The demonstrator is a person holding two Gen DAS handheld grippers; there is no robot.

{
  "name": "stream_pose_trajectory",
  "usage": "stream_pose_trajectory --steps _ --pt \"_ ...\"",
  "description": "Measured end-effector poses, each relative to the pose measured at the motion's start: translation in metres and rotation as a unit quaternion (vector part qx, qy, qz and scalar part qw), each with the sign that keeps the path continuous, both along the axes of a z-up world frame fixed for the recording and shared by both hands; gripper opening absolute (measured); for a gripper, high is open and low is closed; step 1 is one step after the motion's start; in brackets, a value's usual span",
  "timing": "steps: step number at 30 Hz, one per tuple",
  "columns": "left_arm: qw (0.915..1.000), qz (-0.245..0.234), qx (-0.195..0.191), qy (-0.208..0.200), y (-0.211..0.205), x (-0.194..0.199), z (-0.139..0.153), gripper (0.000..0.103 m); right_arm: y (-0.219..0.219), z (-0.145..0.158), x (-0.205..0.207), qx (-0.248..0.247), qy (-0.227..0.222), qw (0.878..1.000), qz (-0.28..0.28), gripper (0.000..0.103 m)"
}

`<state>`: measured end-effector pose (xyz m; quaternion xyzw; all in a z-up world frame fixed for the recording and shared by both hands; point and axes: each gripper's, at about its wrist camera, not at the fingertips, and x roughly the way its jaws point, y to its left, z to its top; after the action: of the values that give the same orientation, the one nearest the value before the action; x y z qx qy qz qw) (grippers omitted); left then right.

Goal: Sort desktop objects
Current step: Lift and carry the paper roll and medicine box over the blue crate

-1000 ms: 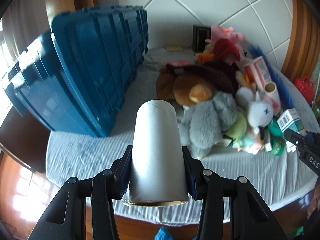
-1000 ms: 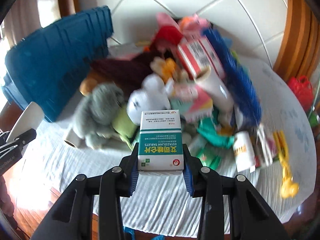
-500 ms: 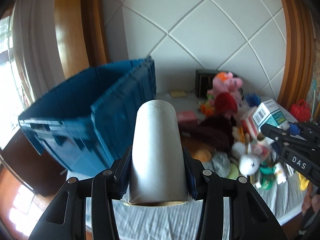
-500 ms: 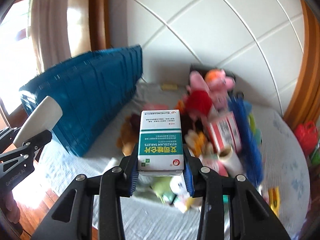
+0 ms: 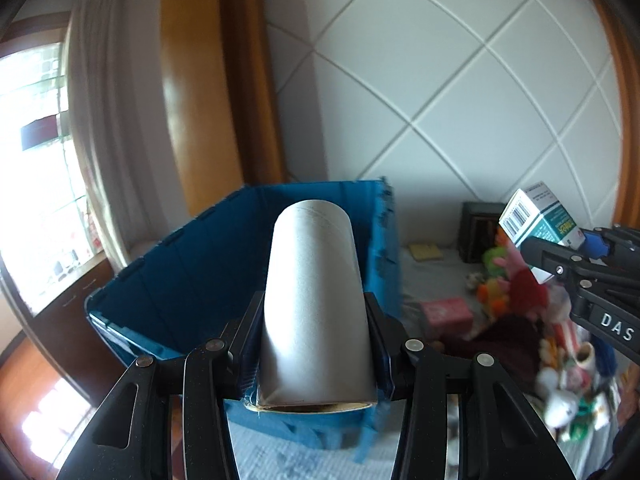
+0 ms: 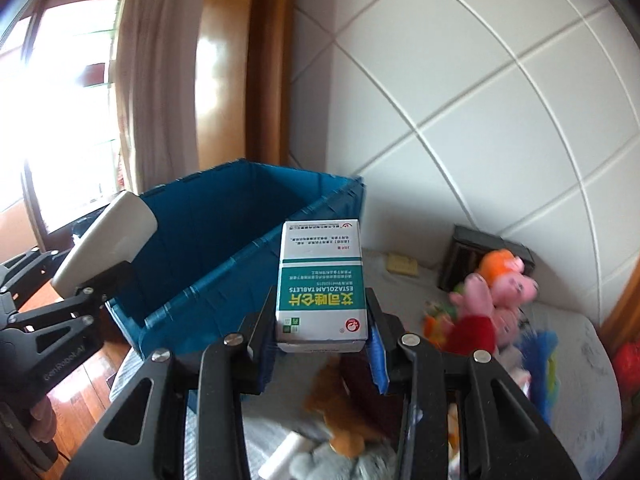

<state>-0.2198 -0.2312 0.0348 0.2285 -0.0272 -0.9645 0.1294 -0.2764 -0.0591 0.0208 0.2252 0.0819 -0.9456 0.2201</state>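
- The left hand-held gripper [image 5: 316, 364] is clamped on a grey paper roll [image 5: 316, 304], its pads pressed to the roll's sides near the lower end. The roll stands up in the centre of the left wrist frame, in front of the open blue crate [image 5: 192, 280].
- The right hand-held gripper [image 6: 322, 332] is closed on a green-and-white tablet box [image 6: 322, 284], pinched by its narrow sides at the lower centre of the right wrist frame. The print reads upside down.
- Both items are carried above the bench level with the crate's mouth beyond them, which suggests each is meant to be dropped inside; a grip low on each leaves most of it free to fall clear.
- The crate's floor is hidden by its near wall and by the roll, so whether it holds anything cannot be told.
- The pile of plush toys [image 6: 492, 304] at the right of both frames is blurred. A pink pig shape and a red piece show; the smaller things around them cannot be made out.
- The cloth-covered bench [image 5: 280, 460] shows only as a strip at the bottom, cut off by the gripper bodies.
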Motion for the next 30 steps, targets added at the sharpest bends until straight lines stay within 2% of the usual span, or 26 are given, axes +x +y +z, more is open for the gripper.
stream_pose_trajectory --steps 6,11,13,19,24,30 --pt "0.9974 0.071 0.007 -0.008 -0.061 -0.024 0.001 0.045 -0.064 0.012 -0.035 0.004 0.012 0.997 0.075 0.037" --pt "0.9949 0.093 0.023 -0.032 -0.12 -0.037 -0.004 0.045 -0.124 0.011 -0.043 0.0 -0.015 0.993 0.119 0.037" --pt "0.9946 0.087 0.026 -0.049 -0.142 -0.045 -0.009 0.045 -0.145 0.011 -0.041 0.006 -0.018 0.993 0.116 0.037" --pt "0.9909 0.048 0.04 -0.119 -0.194 -0.077 -0.025 0.045 -0.212 -0.004 -0.066 0.03 -0.093 0.993 0.072 0.037" --pt "0.977 0.003 0.064 -0.204 -0.209 -0.105 -0.055 0.045 -0.24 -0.03 -0.093 0.053 -0.176 0.982 0.04 0.037" --pt "0.9633 -0.03 0.059 -0.26 -0.204 -0.116 -0.082 0.045 -0.244 -0.065 -0.106 0.109 -0.247 0.963 0.015 0.037"
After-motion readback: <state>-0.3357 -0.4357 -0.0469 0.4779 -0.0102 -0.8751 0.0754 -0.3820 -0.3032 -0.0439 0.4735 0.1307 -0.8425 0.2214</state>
